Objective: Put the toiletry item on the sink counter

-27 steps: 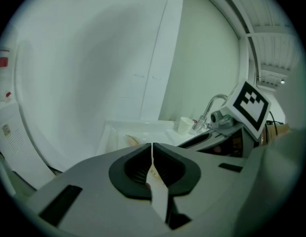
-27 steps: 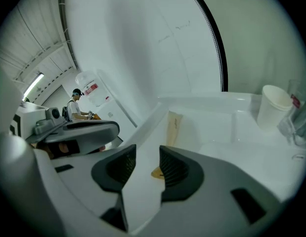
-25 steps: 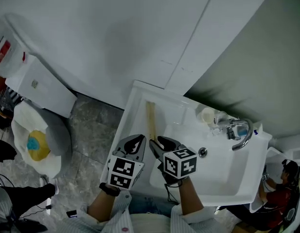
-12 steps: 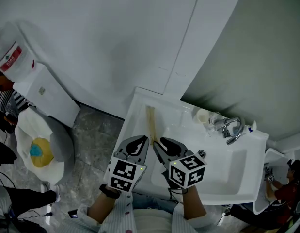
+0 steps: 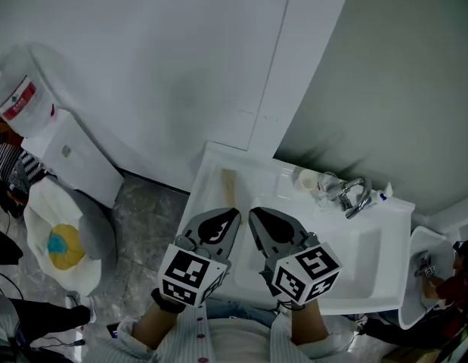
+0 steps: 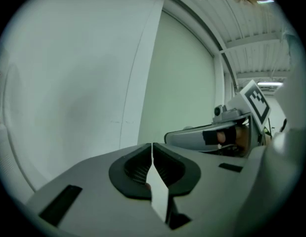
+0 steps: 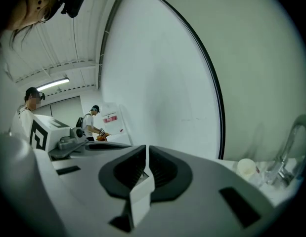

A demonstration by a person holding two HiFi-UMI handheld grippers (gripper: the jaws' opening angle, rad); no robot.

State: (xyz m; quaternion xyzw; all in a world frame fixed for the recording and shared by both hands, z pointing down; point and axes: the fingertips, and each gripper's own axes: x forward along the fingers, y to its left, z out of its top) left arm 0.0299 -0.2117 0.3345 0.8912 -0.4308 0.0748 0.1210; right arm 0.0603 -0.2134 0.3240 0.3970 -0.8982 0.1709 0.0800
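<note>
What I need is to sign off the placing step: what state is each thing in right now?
toiletry item: lying flat on the sink counter, no claw on it.
left claw: shut, empty.
right claw: jaws have just been closing, nearly together, nothing between them.
faucet: no water seen running.
cup: upright behind the basin.
</note>
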